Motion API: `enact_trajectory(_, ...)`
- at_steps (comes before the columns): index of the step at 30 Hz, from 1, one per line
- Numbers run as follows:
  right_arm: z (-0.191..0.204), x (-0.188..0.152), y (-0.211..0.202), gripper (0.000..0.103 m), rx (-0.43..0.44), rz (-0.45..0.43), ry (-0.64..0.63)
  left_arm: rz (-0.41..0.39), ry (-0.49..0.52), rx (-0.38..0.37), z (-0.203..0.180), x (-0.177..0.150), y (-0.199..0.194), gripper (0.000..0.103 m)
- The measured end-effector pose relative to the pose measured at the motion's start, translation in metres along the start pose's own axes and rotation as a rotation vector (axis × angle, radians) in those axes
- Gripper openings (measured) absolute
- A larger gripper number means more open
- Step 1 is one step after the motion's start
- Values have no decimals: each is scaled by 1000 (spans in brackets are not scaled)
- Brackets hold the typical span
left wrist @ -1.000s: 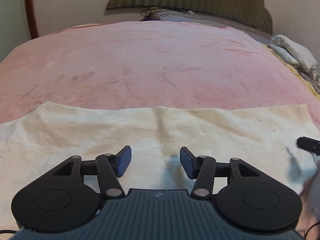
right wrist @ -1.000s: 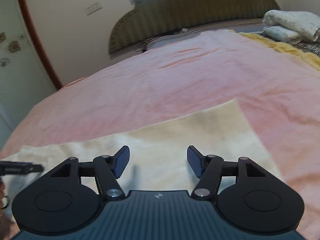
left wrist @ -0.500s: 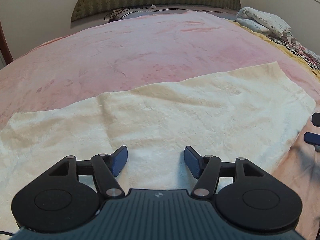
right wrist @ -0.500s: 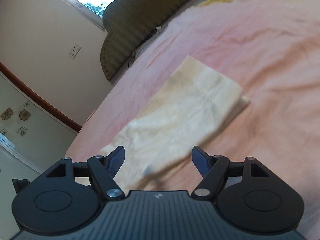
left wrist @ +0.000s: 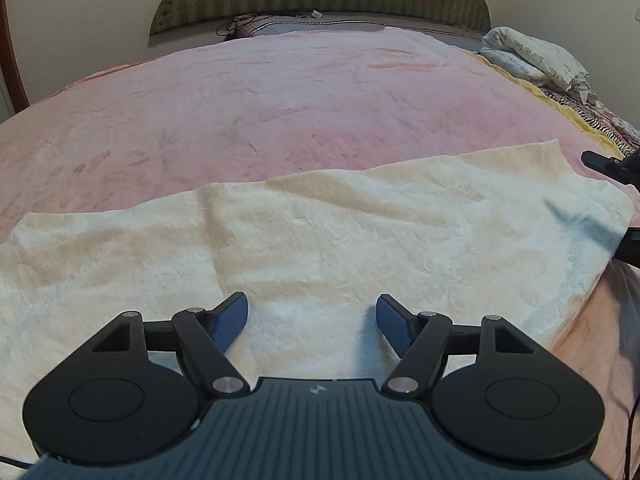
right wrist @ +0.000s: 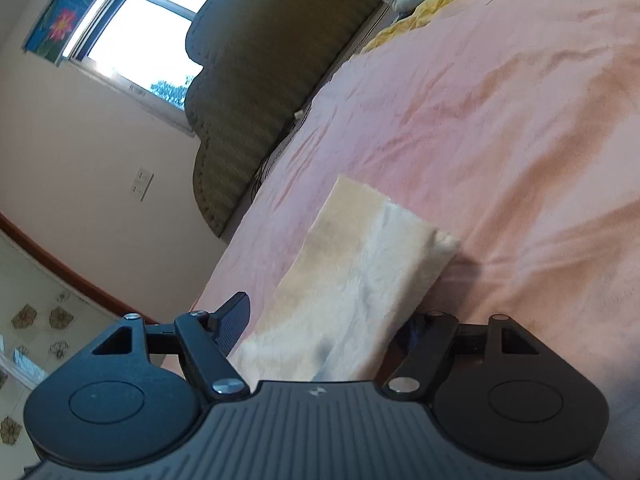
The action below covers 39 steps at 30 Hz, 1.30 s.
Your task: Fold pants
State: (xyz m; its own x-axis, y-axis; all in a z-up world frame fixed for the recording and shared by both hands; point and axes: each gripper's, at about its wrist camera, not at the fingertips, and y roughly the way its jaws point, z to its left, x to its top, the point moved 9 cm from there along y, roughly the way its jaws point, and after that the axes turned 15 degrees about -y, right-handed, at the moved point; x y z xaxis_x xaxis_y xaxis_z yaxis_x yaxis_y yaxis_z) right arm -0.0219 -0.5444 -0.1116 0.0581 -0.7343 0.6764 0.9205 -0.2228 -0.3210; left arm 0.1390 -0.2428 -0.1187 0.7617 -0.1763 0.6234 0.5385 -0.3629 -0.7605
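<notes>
Left wrist view: the left gripper (left wrist: 312,322), its jaws just widened and empty, hovers over the fluffy cream pants (left wrist: 340,240) spread on the pink bedspread (left wrist: 280,112).

Right wrist view: the right gripper (right wrist: 324,332) straddles the pants' (right wrist: 360,280) end edge, fingers spread (one pad hidden); closing shallow, I judge, may catch only one layer.

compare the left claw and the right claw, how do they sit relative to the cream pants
The left claw sits level over the flat middle of the cream pants, nothing between its fingers. The right claw is rolled to one side at the pants' end, with the fabric edge running between its fingers, though no pinch shows. Both stand wide open, and the left jaws have just been opening, above the same pink bedspread.
</notes>
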Motion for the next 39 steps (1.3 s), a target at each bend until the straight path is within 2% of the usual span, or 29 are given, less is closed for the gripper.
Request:
enact_trajectory(2,-4,4,11,66,-35,-7,-11,8,-28,-10,3,2,-1,74)
enact_trajectory(4,-14,3,19,22,-80,24,-5,11,-52,-28,6,5,-3,74)
enact_trajectory(5,-19,3,21,18,-83,28,19,10,-65,-42,8,7,-5,74)
enact_trajectory(7,-18,3,18,16,-84,24,21,7,-105,-83,11,13,-9,74)
enact_trajectory(9,2,7,13,15,-104,18,-106,19,-196,-174,13,20,-15,74)
enact_trajectory(10,22,9,5,15,-104,16,-219,32,-247,-228,15,23,-17,74)
enact_trajectory(13,99,1,1,15,-100,27,-610,91,-457,-462,17,31,-25,75)
enact_trajectory(15,143,-18,4,15,-68,49,-822,124,-584,-609,18,36,-29,83)
enact_trajectory(18,187,-59,17,15,-18,92,-1036,172,-750,-780,15,43,-30,96)
enact_trajectory(20,203,-87,25,15,13,129,-1121,187,-799,-826,9,47,-28,96)
enact_trajectory(22,213,-110,29,15,44,161,-1160,187,-794,-825,3,47,-24,97)
enact_trajectory(25,225,-132,29,15,99,195,-1179,199,-784,-775,-3,44,-14,97)
enact_trajectory(28,230,-142,27,15,129,208,-1191,214,-816,-709,3,40,-2,90)
enact_trajectory(31,235,-142,27,15,141,203,-1193,195,-838,-639,17,41,5,80)
enact_trajectory(32,236,-141,27,15,145,201,-1191,194,-845,-627,21,41,6,67)
enact_trajectory(33,238,-141,27,15,148,201,-1195,201,-842,-615,25,41,8,47)
enact_trajectory(34,240,-142,28,15,152,205,-1207,206,-825,-602,26,41,8,37)
enact_trajectory(35,243,-146,25,15,156,212,-1223,200,-789,-566,30,42,8,22)
enact_trajectory(36,246,-150,23,15,162,217,-1238,183,-738,-506,36,44,6,14)
enact_trajectory(37,250,-154,24,16,170,224,-1254,164,-687,-461,40,45,2,10)
enact_trajectory(39,261,-164,28,16,199,247,-1287,112,-571,-365,49,49,-10,8)
